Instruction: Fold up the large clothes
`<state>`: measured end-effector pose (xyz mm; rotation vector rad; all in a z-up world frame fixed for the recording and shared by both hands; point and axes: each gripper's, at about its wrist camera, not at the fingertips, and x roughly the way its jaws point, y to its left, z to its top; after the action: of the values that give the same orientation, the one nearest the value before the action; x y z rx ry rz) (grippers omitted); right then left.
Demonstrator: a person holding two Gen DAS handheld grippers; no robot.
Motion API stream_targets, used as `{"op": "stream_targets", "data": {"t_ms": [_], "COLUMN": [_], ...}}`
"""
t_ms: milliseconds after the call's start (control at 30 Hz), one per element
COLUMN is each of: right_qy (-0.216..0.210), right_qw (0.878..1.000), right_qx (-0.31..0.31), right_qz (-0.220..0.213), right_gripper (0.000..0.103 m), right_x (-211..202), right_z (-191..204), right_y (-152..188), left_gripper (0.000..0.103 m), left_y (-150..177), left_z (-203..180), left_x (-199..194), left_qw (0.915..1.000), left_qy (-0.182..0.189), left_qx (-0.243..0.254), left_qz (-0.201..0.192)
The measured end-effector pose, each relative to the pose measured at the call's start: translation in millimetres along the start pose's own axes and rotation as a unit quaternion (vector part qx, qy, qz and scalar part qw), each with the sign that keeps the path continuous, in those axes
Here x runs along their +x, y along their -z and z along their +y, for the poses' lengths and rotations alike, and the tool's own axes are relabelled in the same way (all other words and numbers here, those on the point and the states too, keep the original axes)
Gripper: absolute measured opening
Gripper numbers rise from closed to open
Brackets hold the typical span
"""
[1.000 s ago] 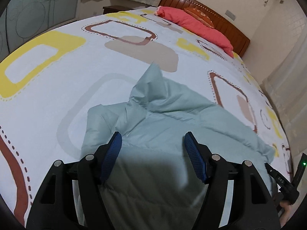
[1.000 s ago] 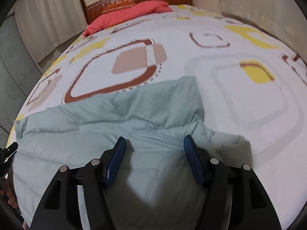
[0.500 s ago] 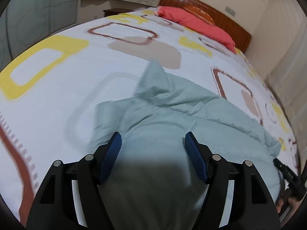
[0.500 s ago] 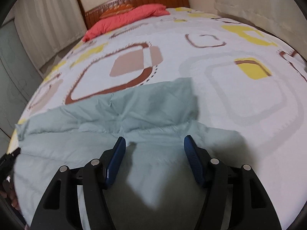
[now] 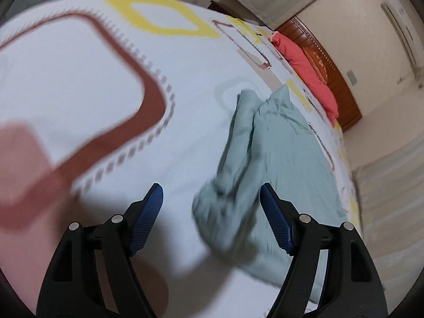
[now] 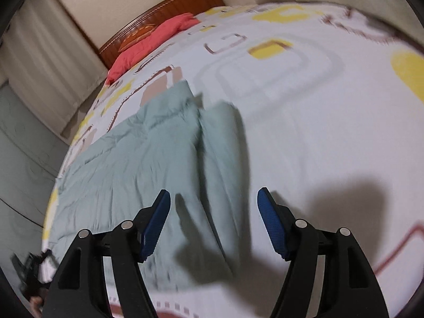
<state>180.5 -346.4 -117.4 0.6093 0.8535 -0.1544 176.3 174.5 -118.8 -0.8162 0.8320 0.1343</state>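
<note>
A pale green padded garment (image 5: 278, 153) lies flat on the patterned bed, with one sleeve (image 5: 235, 143) along its left side. My left gripper (image 5: 210, 201) is open and empty, raised over the sleeve's near end and the bare sheet. In the right wrist view the garment (image 6: 137, 153) fills the left half, its other sleeve (image 6: 220, 143) along its right edge. My right gripper (image 6: 213, 202) is open and empty above that sleeve's lower part. The left gripper (image 6: 31, 267) shows dimly at the bottom left of the right wrist view.
The bed sheet (image 5: 79, 84) is white with brown, yellow and grey squares. A red pillow (image 5: 307, 66) lies by the wooden headboard (image 5: 331, 63); it also shows in the right wrist view (image 6: 153, 39). Curtains (image 6: 45, 61) hang beside the bed.
Both grippers have swung outward and lifted away from the garment's middle, the left one to the left and the right one to the right. Both stay open. The view is blurred by motion.
</note>
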Motion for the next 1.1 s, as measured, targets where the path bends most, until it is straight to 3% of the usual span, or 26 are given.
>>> {"op": "stream_targets", "data": {"t_ms": [167, 267, 367, 467, 533, 600, 700, 867, 1100], "right_qy": [-0.035, -0.066, -0.073, -0.084, -0.077, -0.064, -0.076, -0.083, -0.083], "right_qw": [0.998, 0.995, 0.995, 0.992, 0.993, 0.994, 0.993, 0.992, 0.993], "right_qx": [0.059, 0.074, 0.073, 0.092, 0.094, 0.089, 0.095, 0.09, 0.086], "right_qz": [0.009, 0.024, 0.012, 0.008, -0.003, -0.01, -0.006, -0.013, -0.012], "right_gripper": [0.068, 0.07, 0.071, 0.069, 0.062, 0.046, 0.03, 0.019, 0.018], "right_x": [-6.3, 2.7, 9.0, 20.5, 24.1, 24.7, 28.1, 19.5, 6.2], "right_z": [-14.1, -6.8, 0.5, 1.6, 2.6, 5.5, 2.4, 1.8, 0.5], "right_y": [28.5, 31.3, 27.8, 21.9, 18.6, 17.2, 16.0, 20.5, 26.5], "left_gripper": [0.075, 0.075, 0.075, 0.061, 0.045, 0.037, 0.021, 0.015, 0.012], "left_y": [23.7, 23.9, 22.7, 20.2, 17.8, 16.0, 16.4, 21.0, 25.5], "left_z": [1.9, -3.8, -10.8, -18.0, -18.5, -17.8, -23.9, -31.3, -33.9], "left_x": [-5.2, 2.9, 14.7, 21.8, 28.1, 30.5, 30.8, 24.3, 8.8], "left_qw": [0.9988, 0.9987, 0.9982, 0.999, 0.9993, 0.9993, 0.9994, 0.9995, 0.9993], "left_qy": [0.041, 0.045, 0.052, 0.044, 0.036, 0.033, 0.033, 0.026, 0.016], "left_qx": [-0.027, -0.024, -0.027, -0.007, -0.01, -0.017, -0.002, 0.019, 0.033], "left_qz": [0.007, 0.007, 0.01, 0.0, 0.005, 0.004, 0.006, -0.002, -0.005]}}
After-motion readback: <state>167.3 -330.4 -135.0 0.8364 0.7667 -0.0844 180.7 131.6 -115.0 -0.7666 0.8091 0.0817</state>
